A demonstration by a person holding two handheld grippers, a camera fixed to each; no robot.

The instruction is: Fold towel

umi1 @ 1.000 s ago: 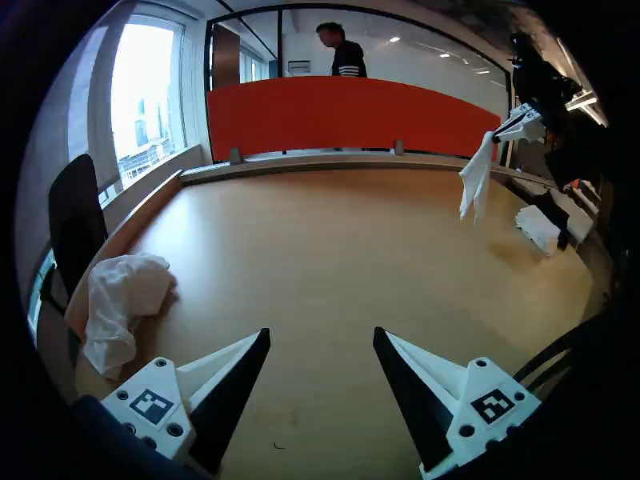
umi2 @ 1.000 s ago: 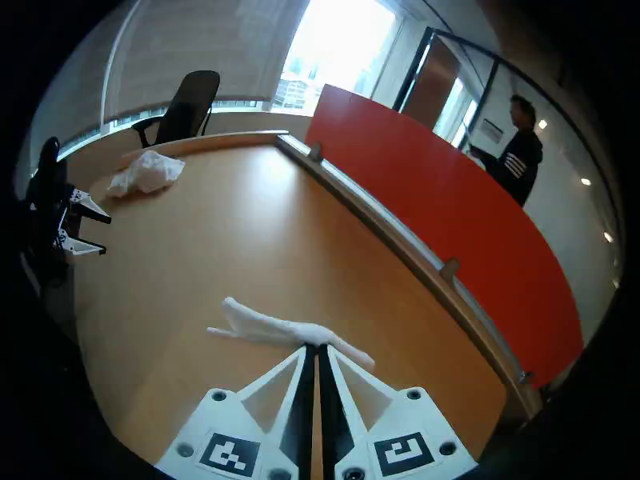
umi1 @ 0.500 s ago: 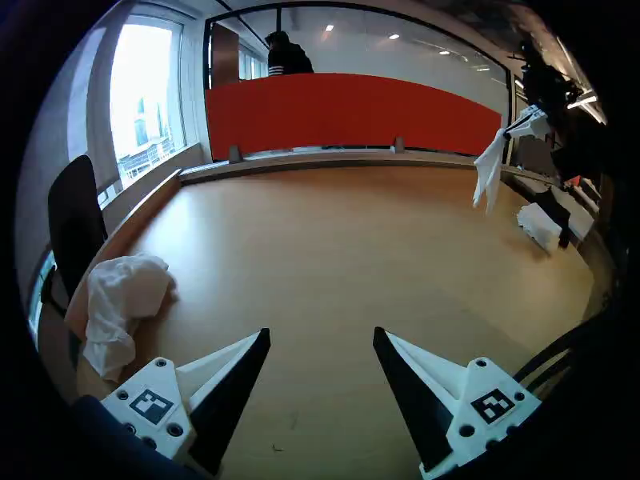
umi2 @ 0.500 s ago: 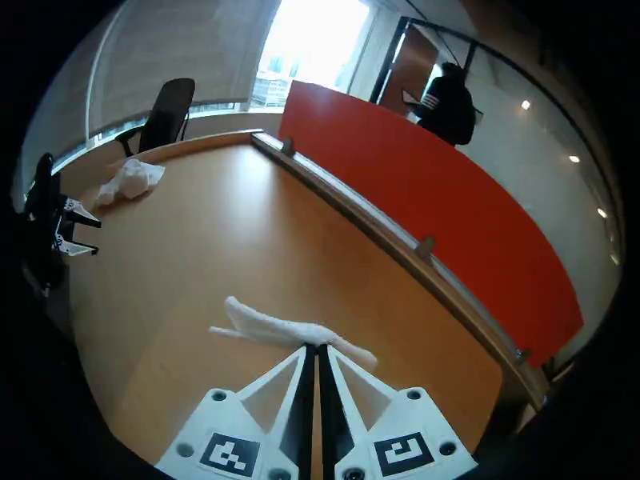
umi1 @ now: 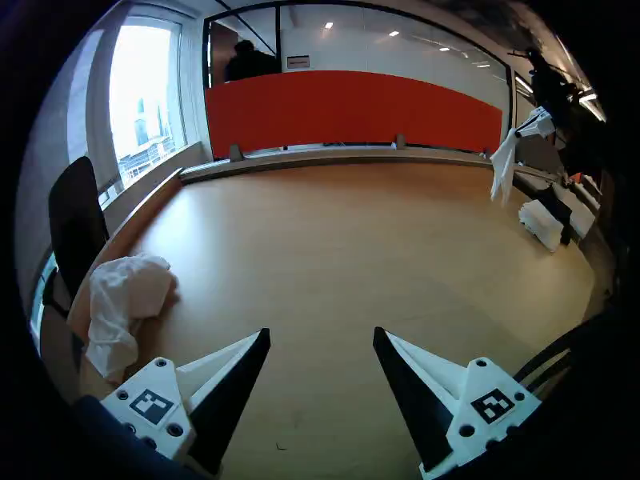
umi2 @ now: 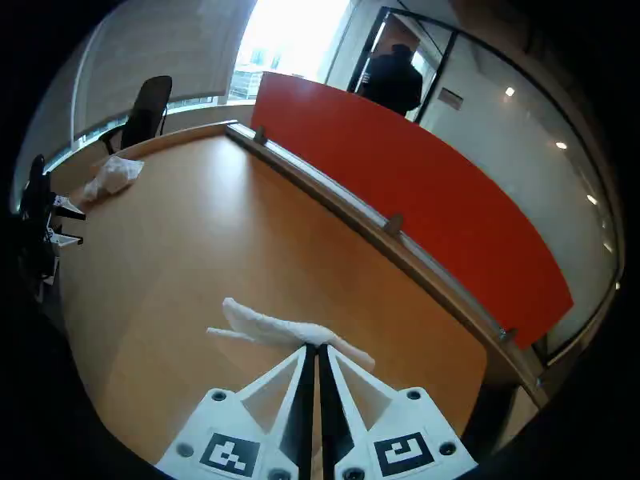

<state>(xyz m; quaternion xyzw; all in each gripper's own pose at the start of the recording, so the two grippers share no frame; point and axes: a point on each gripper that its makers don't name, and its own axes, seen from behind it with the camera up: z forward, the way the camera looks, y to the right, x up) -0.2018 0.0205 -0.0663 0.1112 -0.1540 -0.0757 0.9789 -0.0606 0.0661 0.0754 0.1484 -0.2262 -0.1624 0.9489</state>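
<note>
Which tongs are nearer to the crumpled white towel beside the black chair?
Left. The left tongs hover open just beside the crumpled towel; the right tongs are far across the desk, shut on a second towel.

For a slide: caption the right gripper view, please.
Right gripper shut on a white towel, over a wooden table.

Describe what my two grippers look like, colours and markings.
Both match. The left gripper has two white, wedge-shaped fingers with black inner faces, tapering to points; each carries a square black-and-white marker near its base. The right gripper looks the same.
</note>
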